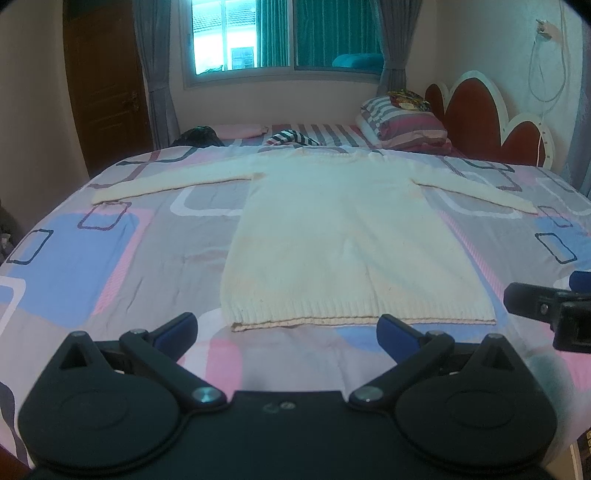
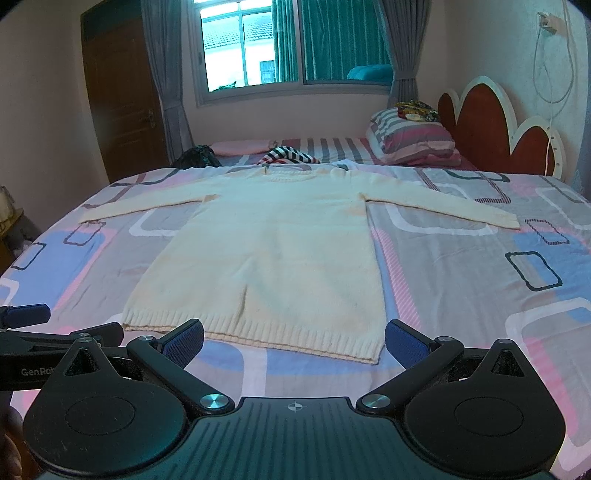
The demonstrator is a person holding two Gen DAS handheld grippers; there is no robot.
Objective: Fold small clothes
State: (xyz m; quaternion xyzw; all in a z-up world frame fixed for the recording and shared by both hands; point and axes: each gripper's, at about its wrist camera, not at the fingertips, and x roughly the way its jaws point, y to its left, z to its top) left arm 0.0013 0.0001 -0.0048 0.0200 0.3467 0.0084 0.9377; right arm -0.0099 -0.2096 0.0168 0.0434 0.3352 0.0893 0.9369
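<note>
A cream knitted sweater [image 1: 340,236] lies flat on the bed, front down or up I cannot tell, with both sleeves spread out sideways and its ribbed hem nearest me. It also shows in the right wrist view [image 2: 273,258]. My left gripper [image 1: 288,328] is open and empty, hovering just short of the hem. My right gripper [image 2: 295,341] is open and empty, also just short of the hem, further right. The right gripper shows at the right edge of the left wrist view [image 1: 546,306]; the left gripper shows at the left edge of the right wrist view [image 2: 33,328].
The bed has a patterned pink, blue and grey sheet [image 1: 110,258]. A striped pillow [image 1: 402,123] and striped cloth [image 1: 291,137] lie at the far side by a red headboard [image 1: 476,114]. A window [image 1: 280,33] and wooden door [image 1: 103,77] stand behind.
</note>
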